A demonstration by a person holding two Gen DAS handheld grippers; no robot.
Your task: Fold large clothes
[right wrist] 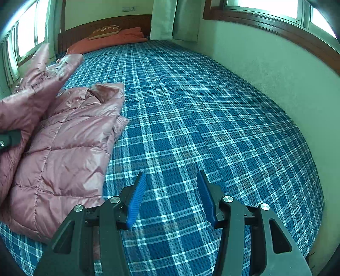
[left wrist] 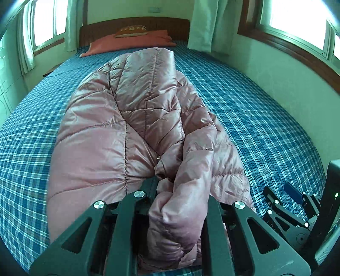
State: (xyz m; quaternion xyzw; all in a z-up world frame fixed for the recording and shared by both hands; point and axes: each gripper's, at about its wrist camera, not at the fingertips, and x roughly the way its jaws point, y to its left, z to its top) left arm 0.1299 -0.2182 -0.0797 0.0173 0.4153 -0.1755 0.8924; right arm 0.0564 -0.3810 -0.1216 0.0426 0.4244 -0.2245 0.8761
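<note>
A pink quilted puffer jacket [left wrist: 136,118] lies lengthwise on the bed [left wrist: 255,118], over its blue plaid sheet, with one part lifted off the sheet. The left gripper [left wrist: 180,191] has its jaws nearly closed on a bunched fold of that jacket, the fabric spilling out between the black fingers. The right gripper [right wrist: 171,198] hangs just beside it over bare plaid, jaws partly open, blue pads [right wrist: 136,201] facing each other with nothing between them. An orange pillow [left wrist: 127,43] sits at the far end against the wooden headboard [left wrist: 136,24], with curtained windows [left wrist: 297,14] either side.
</note>
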